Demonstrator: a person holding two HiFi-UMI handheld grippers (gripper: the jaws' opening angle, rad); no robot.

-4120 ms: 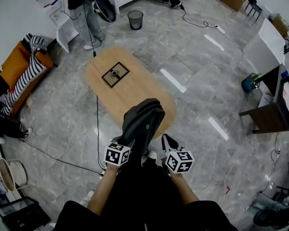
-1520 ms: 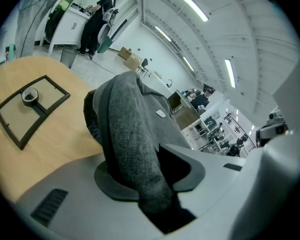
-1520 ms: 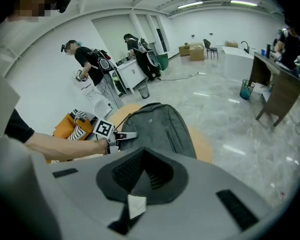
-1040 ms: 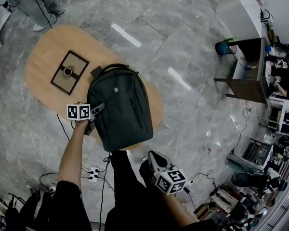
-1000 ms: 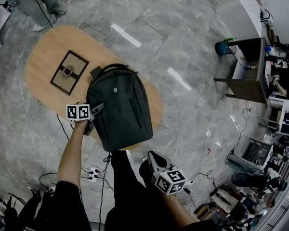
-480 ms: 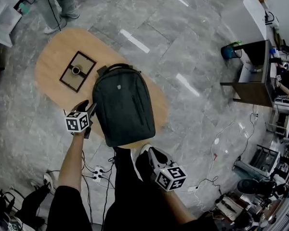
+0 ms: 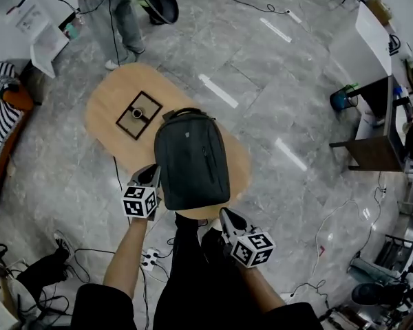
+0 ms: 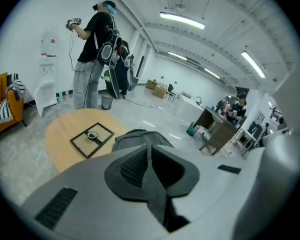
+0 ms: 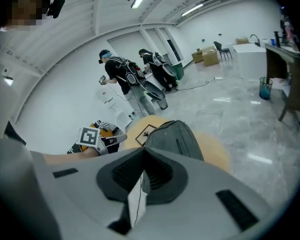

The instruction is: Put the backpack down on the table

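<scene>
Head view: backpack [image 7: 191, 160] lies flat on the tabletop [image 7: 110, 102], placement apparently complete. So left claw [image 7: 150, 177] and right claw [image 7: 228, 220] hang clear, both clenched empty.

Bright ceiling strip lights [image 8: 182, 20], glare on floor [image 7: 217, 91] (fisheye-warped edges)

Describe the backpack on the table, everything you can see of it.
The backpack is dark grey and fabric-looking, with a carry handle at its far end, a small front badge and a lengthwise zipper. It lies flat, front up, on the oval wooden table, its bottom close to the near edge. The left gripper sits beside its near-left corner, jaws together on nothing.
</scene>
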